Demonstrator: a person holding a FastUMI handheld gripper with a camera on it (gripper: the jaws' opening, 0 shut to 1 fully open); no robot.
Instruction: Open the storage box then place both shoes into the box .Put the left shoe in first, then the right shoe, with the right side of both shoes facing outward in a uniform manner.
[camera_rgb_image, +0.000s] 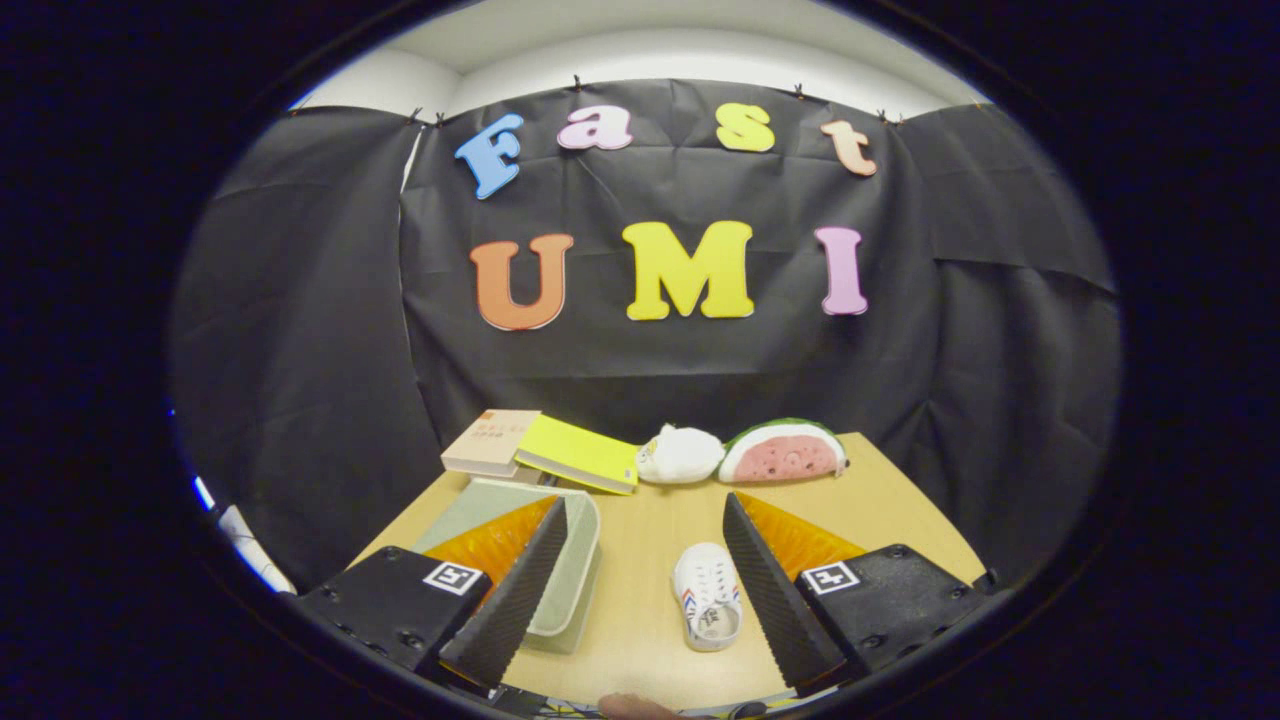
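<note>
The gripper hangs above a light wooden table with its two fingers spread wide apart and nothing between the pads, so it is released. Between the fingers, closer to the right one, a small white shoe lies on the table. Its long axis runs along the line of the fingers, its toe points away from the gripper toward the wall, and its opening faces up at the near end. It has red and blue stripes on the side. Partly under the left finger sits the storage box, a pale grey-green fabric box with its lid closed, its long side also running away from the gripper.

Beyond the fingers, at the far edge of the table, several things stand in a row: a tan book ahead of the left finger, a yellow book leaning beside it, a second white shoe straight ahead, and a watermelon-slice plush ahead of the right finger. Behind the table, black cloth forms the booth wall, with a white ceiling above it.
</note>
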